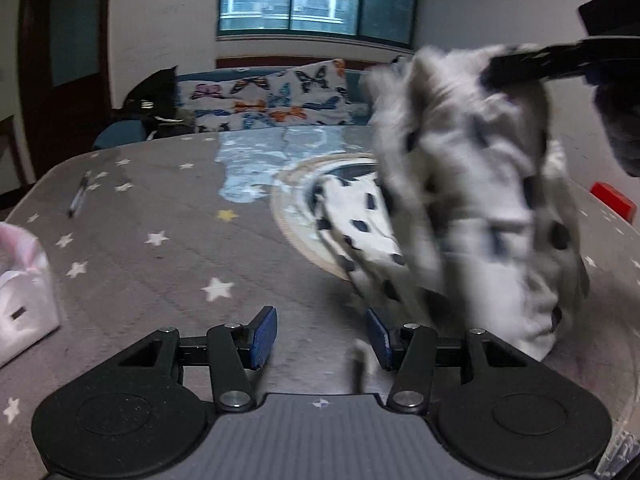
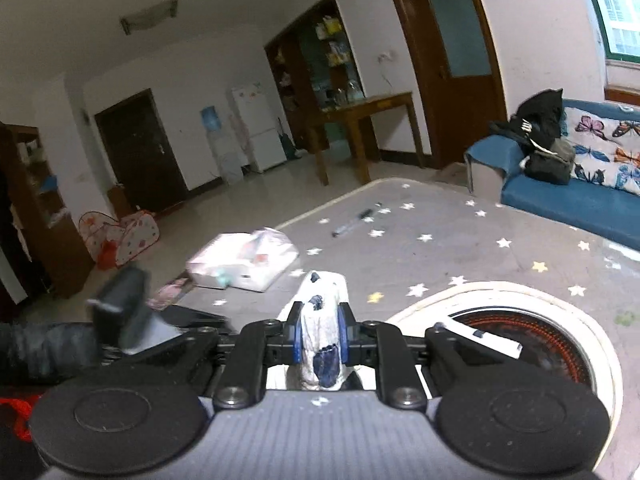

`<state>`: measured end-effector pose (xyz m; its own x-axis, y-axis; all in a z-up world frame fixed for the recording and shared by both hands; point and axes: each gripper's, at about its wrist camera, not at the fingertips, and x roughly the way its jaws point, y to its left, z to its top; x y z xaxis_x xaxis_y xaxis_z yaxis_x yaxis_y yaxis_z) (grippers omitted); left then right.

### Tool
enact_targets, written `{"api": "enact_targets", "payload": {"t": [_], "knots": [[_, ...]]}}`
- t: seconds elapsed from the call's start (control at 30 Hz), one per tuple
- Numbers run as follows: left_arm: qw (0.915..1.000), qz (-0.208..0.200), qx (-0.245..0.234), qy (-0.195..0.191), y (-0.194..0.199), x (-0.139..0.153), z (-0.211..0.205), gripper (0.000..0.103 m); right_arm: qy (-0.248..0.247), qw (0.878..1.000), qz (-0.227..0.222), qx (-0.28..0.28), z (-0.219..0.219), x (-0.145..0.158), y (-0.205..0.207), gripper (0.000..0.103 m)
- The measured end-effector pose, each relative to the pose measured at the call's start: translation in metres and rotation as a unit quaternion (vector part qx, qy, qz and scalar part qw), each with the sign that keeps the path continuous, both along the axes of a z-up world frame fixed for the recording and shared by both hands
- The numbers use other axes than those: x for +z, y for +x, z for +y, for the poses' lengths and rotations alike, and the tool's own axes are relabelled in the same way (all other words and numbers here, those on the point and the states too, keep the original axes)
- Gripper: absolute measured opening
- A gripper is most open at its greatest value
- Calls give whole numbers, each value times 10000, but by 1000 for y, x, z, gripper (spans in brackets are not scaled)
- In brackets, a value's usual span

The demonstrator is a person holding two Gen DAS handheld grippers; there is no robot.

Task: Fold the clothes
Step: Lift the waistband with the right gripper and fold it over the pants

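Two grippers work over a grey star-patterned mat (image 1: 152, 216) spread on the floor. The right gripper (image 2: 320, 336) has its blue-padded fingers (image 2: 297, 336) pinched nearly together on a bunched fold of the white garment with dark spots (image 2: 322, 332), and the cloth stands up between them. In the left wrist view that same garment (image 1: 472, 200) hangs blurred from the right gripper's fingers at the upper right, its lower part draped onto the mat over a round printed ring (image 1: 296, 216). The left gripper (image 1: 322, 338) sits about half open with nothing between its fingers (image 1: 264, 336); its right finger lies just beside the garment's lower edge, perhaps touching it, though blur makes that hard to tell. A pen (image 1: 78, 200) and a white packet (image 1: 24, 292) lie on the mat, well apart from the garment.
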<state>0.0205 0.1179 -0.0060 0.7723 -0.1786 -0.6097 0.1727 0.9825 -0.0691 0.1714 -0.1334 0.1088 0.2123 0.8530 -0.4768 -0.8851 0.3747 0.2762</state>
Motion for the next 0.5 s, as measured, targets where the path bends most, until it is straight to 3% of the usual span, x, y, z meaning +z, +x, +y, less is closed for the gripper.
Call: {"api": "enact_targets", "payload": {"t": [0.23, 0.5], "knots": [[9997, 69, 208, -87, 3, 5, 6, 54, -31, 9978, 272, -599, 17, -42, 71, 14], [9993, 104, 26, -357, 7, 15, -10, 54, -411, 9900, 648, -1183, 5, -94, 102, 14]]}}
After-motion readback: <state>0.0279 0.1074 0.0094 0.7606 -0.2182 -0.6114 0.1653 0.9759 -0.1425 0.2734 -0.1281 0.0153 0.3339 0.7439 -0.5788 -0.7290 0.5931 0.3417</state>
